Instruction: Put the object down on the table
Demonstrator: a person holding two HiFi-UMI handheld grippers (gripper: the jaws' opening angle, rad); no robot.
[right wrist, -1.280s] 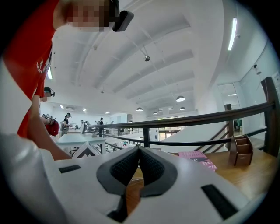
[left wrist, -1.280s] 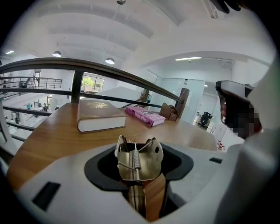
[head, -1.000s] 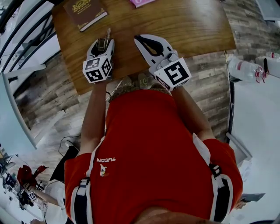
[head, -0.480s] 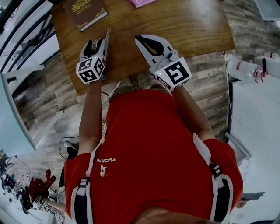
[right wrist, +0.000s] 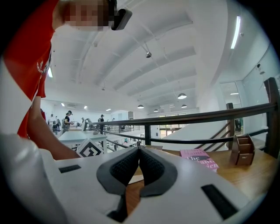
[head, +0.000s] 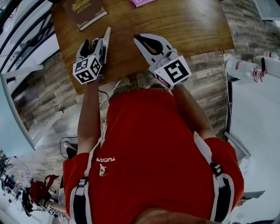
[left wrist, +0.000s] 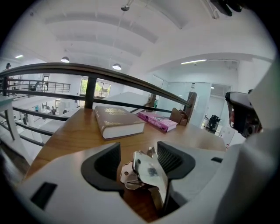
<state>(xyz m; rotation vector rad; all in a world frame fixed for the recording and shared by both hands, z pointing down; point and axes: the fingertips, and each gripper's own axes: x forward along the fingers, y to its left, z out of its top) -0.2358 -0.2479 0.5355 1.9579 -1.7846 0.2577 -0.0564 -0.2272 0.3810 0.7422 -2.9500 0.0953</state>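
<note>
The person in a red shirt [head: 148, 148] is holding both tools over the near edge of the wooden worktop [head: 188, 26], which is filling the upper part of the head view. The left tool [head: 92, 43] is sitting at the upper left of that view, tilting down toward the wood. Its jaws have just been opening and are now standing wide apart. The metal clip [left wrist: 146, 171] is lying on the worktop between them, low in the middle of the left gripper view. It is sitting close against the right-hand pad, with a clear gap showing at the left-hand pad, so neither pad is pressing on it. In the head view the clip is showing as a bright strip along the right side of the left tool.

The right tool [head: 139, 38] is hovering just right of it, apart from the clip. Its jaws are meeting at the tips with nothing between them.

A brown book [head: 84, 11] is lying at the top left of the worktop, and a pink book [head: 140, 2] is showing at the top edge. A clear bottle [head: 243, 70] is standing off at the right on a white surface.
</note>
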